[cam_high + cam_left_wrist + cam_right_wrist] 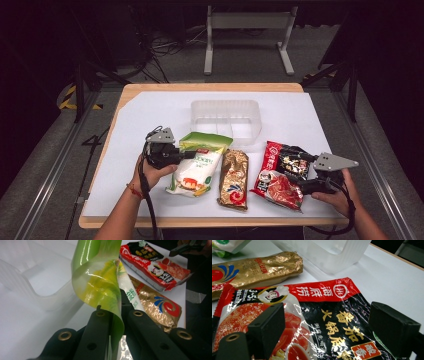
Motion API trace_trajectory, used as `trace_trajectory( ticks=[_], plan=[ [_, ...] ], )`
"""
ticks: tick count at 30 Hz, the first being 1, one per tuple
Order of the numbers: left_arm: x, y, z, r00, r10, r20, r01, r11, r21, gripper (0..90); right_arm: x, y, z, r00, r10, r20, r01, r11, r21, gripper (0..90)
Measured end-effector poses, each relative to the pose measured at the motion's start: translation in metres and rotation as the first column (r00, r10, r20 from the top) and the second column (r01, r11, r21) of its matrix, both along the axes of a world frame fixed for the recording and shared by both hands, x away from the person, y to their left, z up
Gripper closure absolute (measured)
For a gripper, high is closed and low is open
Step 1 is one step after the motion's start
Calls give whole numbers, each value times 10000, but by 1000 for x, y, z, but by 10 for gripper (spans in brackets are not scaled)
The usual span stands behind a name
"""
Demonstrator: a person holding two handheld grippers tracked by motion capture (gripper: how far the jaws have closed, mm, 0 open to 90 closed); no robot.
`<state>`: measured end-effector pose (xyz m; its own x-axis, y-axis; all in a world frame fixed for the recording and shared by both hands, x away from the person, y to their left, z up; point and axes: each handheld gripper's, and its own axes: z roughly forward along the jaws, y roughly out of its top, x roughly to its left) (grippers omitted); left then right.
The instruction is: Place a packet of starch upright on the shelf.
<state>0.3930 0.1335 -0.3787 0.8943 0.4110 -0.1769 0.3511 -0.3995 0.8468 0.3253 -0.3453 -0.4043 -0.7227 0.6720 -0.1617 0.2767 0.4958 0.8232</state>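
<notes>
The green and white pouch [198, 165] lies on the white table cover [150, 115], just in front of the clear plastic bin [226, 119] and slightly to the left of it. The left gripper [186, 154] has its jaws closed tight on the pouch's green top edge. In the left gripper view that thin film [100, 282] curls up out of the pinch between the two black jaws, glossy and floppy, while the white body hangs below toward the table.

By the look of it this pouch is soft and slippery — a filled bag with a loose sealed flap. Held by the flap alone, the weight sits low and the bag will probably swing and sag as it travels toward the bin. The film could slide out of the pads or crease; a grip deeper on the seal, where the layers are welded flat, seems the safer place, rather than on the bulging belly, which would squash.

To the right of the pouch lie a gold foil packet [234, 178] and, further right in front of the bin's right corner, a red and black sauce pack [280, 174]. The right gripper [305, 172] hovers over that pack with its jaws spread wide apart, pads [270, 326] clear of the wrapper — nothing held.
</notes>
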Motion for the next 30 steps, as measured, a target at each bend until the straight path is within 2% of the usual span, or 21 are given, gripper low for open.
trace_trajectory(
  ticks=[3, 5, 7, 10, 12, 16, 21, 28, 30],
  plan=[
    [-5, 2, 8, 9997, -137, 179, 138, 9999, -83, 899, 0, 0, 0, 10000, -38, 7, 38, 10000, -25, 144],
    [-10, 2, 14, 9989, -154, 433, 160, 9998, -122, 900, 0, 0, 0, 10000, -63, 15, 63, 10000, 6, 145],
    [-14, 1, 20, 9978, -22, 668, 31, 9999, -130, 900, 0, -1, 0, 10000, -57, 9, 57, 10000, 20, 145],
    [-16, 2, 23, 9973, 93, 727, -71, 9995, -307, 900, 0, -1, 0, 10000, -70, 5, 70, 10000, 32, 145],
    [-17, 3, 25, 9951, 243, 956, -213, 9992, -328, 900, 0, -1, 0, 10000, -61, 5, 61, 10000, 48, 144],
    [-20, 5, 28, 9931, 416, 1095, -364, 9981, -494, 900, 0, -2, 0, 9999, -159, 31, 158, 9997, 160, 144],
    [-25, 2, 33, 9870, 665, 1461, -569, 9960, -695, 900, 0, -2, 0, 9998, -192, 45, 191, 9997, 147, 145],
    [-26, 3, 35, 9836, 952, 1534, -812, 9921, -953, 900, 0, -3, 0, 9997, -243, 61, 242, 9995, 198, 144],
    [-28, 3, 37, 9805, 1096, 1633, -923, 9897, -1098, 900, 1, -3, 1, 9997, -254, 74, 252, 9993, 262, 144]
  ],
)
